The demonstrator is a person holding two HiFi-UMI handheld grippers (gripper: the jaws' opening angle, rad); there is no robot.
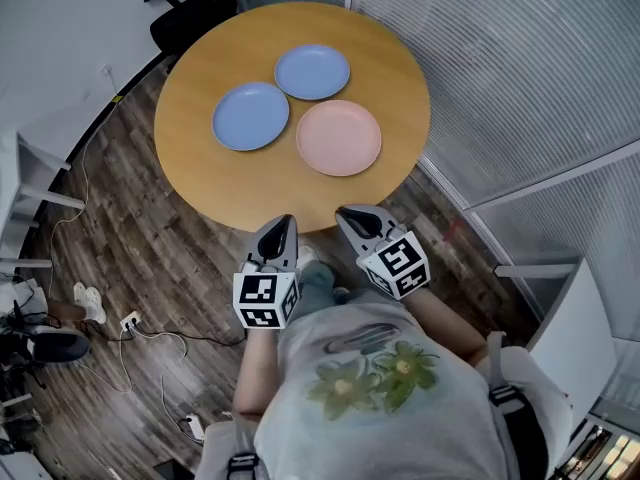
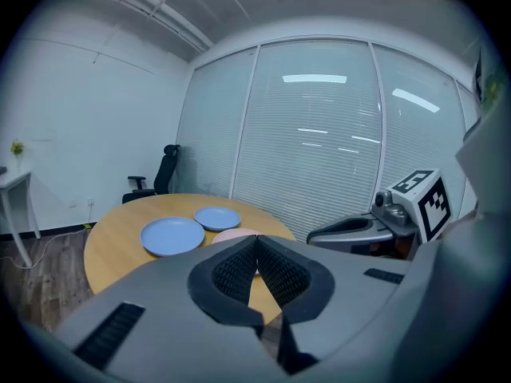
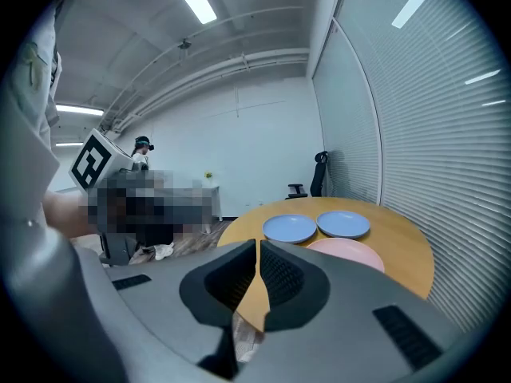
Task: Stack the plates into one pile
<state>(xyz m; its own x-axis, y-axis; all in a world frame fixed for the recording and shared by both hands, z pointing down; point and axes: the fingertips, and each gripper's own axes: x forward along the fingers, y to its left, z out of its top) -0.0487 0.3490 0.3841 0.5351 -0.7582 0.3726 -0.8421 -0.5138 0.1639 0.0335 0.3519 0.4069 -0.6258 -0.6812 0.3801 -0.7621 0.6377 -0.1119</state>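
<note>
Three plates lie flat and separate on the round table [image 1: 195, 118], none stacked yet, so the pile is still to be started. The pink plate [image 1: 339, 137] sits closest to the person, the near blue plate [image 1: 250, 116] is to its left, and the far blue plate [image 1: 312, 71] is behind both. Their rims come very close together, and from above I cannot tell for sure whether any of them touch. Both tools hang short of the table's near edge, over the floor and well apart from every plate. The left gripper [image 1: 284, 220] has its jaws closed with nothing in them, and the right gripper [image 1: 346, 212] is closed and empty too. The plates lie straight ahead and beyond the edge. The pink one is roughly in line with the right gripper and nearest to it, while the near blue one is ahead of the left gripper. Being round, the plates have no long axis, so any rim will serve. The nearest rims face the person, so they look like the easiest ones to take. There is bare wood all round the plates, widest on the left and at the near edge. A glass wall [image 1: 520, 78] crowds the table's right side, and a chair [image 1: 185, 13] stands behind it. Either tool would probably need to open before reaching in.
</note>
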